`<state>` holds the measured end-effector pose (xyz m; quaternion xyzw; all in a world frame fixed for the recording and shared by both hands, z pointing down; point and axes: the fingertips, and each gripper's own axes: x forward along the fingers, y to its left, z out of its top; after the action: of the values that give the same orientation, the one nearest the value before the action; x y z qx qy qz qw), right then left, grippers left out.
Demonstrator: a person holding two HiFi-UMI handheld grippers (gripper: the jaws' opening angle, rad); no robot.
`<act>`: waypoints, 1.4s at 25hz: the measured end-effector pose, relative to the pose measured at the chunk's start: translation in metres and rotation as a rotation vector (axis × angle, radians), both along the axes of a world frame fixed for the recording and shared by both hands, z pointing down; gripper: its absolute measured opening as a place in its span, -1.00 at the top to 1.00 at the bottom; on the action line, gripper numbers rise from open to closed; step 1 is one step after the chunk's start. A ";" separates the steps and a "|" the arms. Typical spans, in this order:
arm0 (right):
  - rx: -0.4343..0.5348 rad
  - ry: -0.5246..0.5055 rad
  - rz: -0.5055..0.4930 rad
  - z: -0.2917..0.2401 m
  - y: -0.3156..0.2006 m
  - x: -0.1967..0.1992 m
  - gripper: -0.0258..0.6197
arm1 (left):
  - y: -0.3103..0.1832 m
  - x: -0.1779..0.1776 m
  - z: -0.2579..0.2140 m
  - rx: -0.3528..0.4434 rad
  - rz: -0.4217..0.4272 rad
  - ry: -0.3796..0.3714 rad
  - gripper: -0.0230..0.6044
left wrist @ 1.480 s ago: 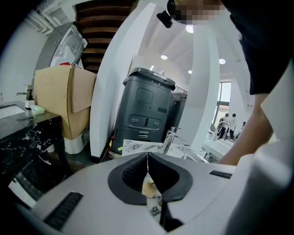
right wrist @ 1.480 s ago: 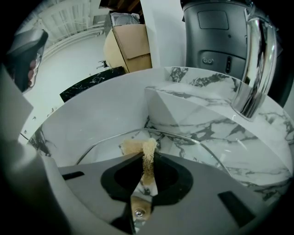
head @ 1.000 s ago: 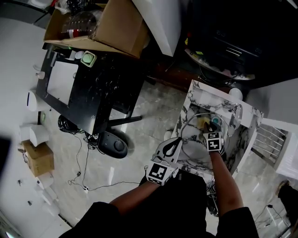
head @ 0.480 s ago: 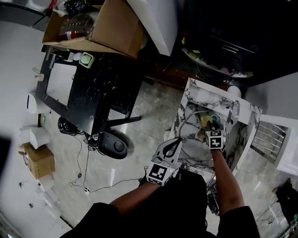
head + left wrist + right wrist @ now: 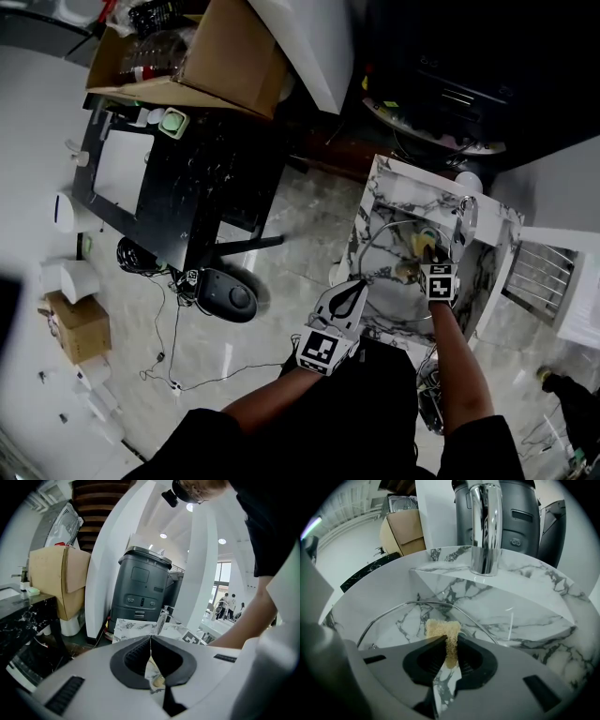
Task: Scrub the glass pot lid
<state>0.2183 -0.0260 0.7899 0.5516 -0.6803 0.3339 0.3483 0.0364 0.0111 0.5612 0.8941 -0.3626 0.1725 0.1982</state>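
The glass pot lid (image 5: 386,251) stands tilted in the marble sink (image 5: 398,323); its metal rim arcs across the right gripper view (image 5: 401,607). My right gripper (image 5: 427,258) (image 5: 449,641) is shut on a tan sponge (image 5: 442,629) (image 5: 423,246), which is pressed against the lid's glass. The left gripper (image 5: 359,284) (image 5: 151,641) sits at the sink's near-left edge with its jaws closed at the lid's rim. Marble and a tan spot show through the gap behind its tips.
A chrome faucet (image 5: 464,220) (image 5: 485,527) rises at the sink's far side. A black marble table (image 5: 187,178) with a cardboard box (image 5: 216,47) stands to the left. Cables and a round black base (image 5: 230,295) lie on the floor. A grey machine (image 5: 140,588) stands beyond.
The right gripper with the sponge has slid a little to the right across the lid. The left gripper has stayed in place.
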 end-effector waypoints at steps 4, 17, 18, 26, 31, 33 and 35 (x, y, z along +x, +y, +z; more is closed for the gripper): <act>-0.004 0.016 0.024 0.000 0.006 0.011 0.73 | 0.004 0.001 -0.003 0.003 -0.003 0.006 0.87; -0.019 0.043 0.055 0.000 0.032 0.035 0.73 | 0.030 -0.003 -0.006 0.019 -0.027 0.024 0.87; -0.024 0.044 0.064 0.000 0.035 0.037 0.73 | 0.032 -0.004 -0.006 0.019 -0.028 0.026 0.87; -0.045 0.070 0.060 -0.001 0.047 0.043 0.73 | 0.047 -0.007 -0.006 0.019 -0.044 0.033 0.87; -0.066 0.083 0.061 -0.002 0.055 0.047 0.73 | 0.051 -0.008 -0.010 0.027 -0.043 0.045 0.87; -0.071 0.080 0.065 -0.002 0.059 0.048 0.73 | 0.052 -0.010 -0.011 0.029 -0.045 0.047 0.87; -0.077 0.081 0.064 -0.002 0.063 0.048 0.73 | 0.054 -0.012 -0.012 0.032 -0.044 0.049 0.87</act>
<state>0.2662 0.0371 0.7875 0.5726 -0.6342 0.3481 0.3856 0.0245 0.0655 0.5487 0.8930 -0.3799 0.1404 0.1964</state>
